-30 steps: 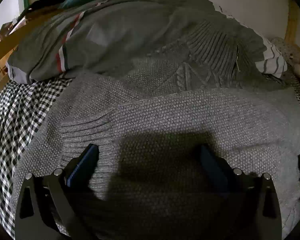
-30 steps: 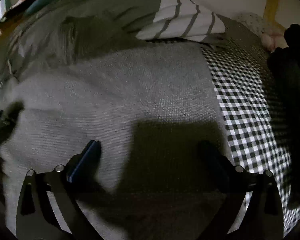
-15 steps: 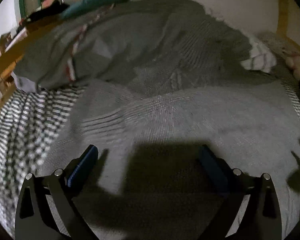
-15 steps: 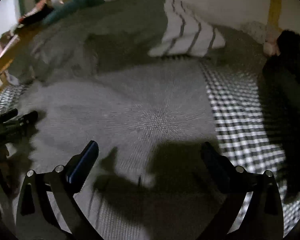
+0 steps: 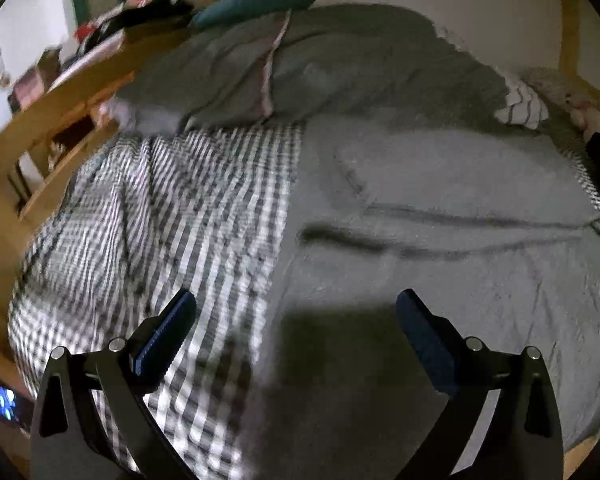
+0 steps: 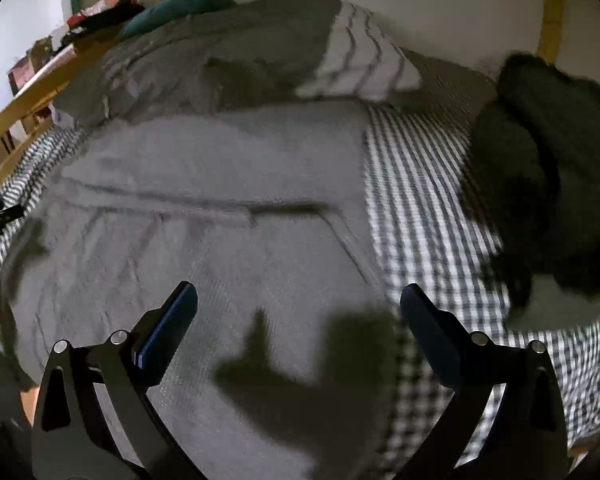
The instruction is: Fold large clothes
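The grey sweater (image 5: 440,216) lies flat beneath both wide-spread, empty tongs, left (image 5: 296,320) and right (image 6: 298,312).

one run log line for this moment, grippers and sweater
left gripper: open, empty | right gripper: open, empty | sweater: folded, flat on checked bedding | dark garment: right of sweater

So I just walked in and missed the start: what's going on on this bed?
A person is folding a large grey knitted sweater laid flat on a bed with a checked sheet. It already lies as a rough rectangle with a fold line across it. The left hand-held gripper and right hand-held gripper both hang above it, open and holding nothing. A dark garment lies to the right, and a grey duvet is bunched behind.
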